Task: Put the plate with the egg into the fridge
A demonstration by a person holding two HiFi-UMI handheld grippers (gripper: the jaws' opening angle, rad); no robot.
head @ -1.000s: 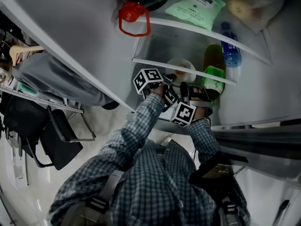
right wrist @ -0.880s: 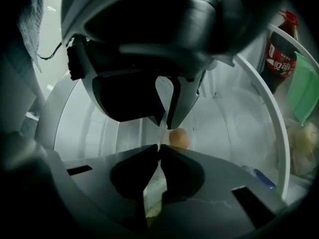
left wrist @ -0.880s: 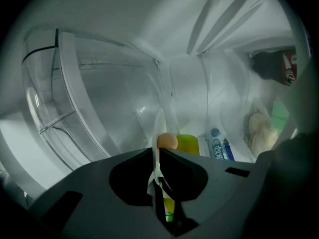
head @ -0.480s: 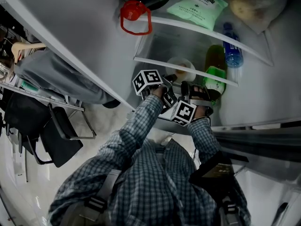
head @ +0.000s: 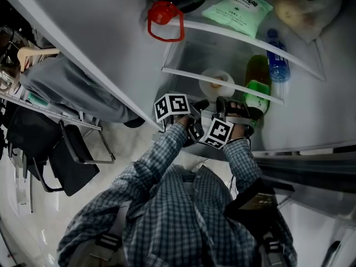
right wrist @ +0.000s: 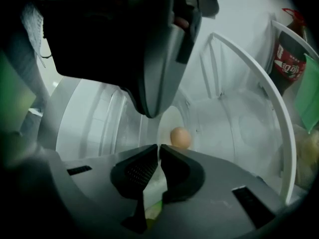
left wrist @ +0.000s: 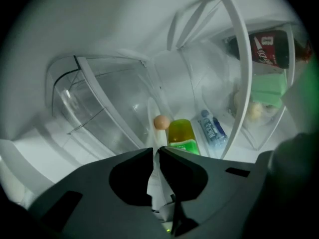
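Note:
A small white plate with a brown egg on it is inside the open fridge, just under the front edge of a glass shelf. My left gripper and right gripper meet its near rim side by side. In the left gripper view the plate runs edge-on out of the nearly closed jaws, with the egg beside it. In the right gripper view the jaws pinch the rim below the egg. Whether the plate rests on a shelf is hidden.
A green bottle and a blue-capped water bottle stand right of the plate. A green packet lies on the shelf above. A red ring hangs at the fridge wall. The open door is at my left, a chair behind.
The left gripper's marker cube has dropped back a little toward my body. The plate and the right gripper have hardly moved.

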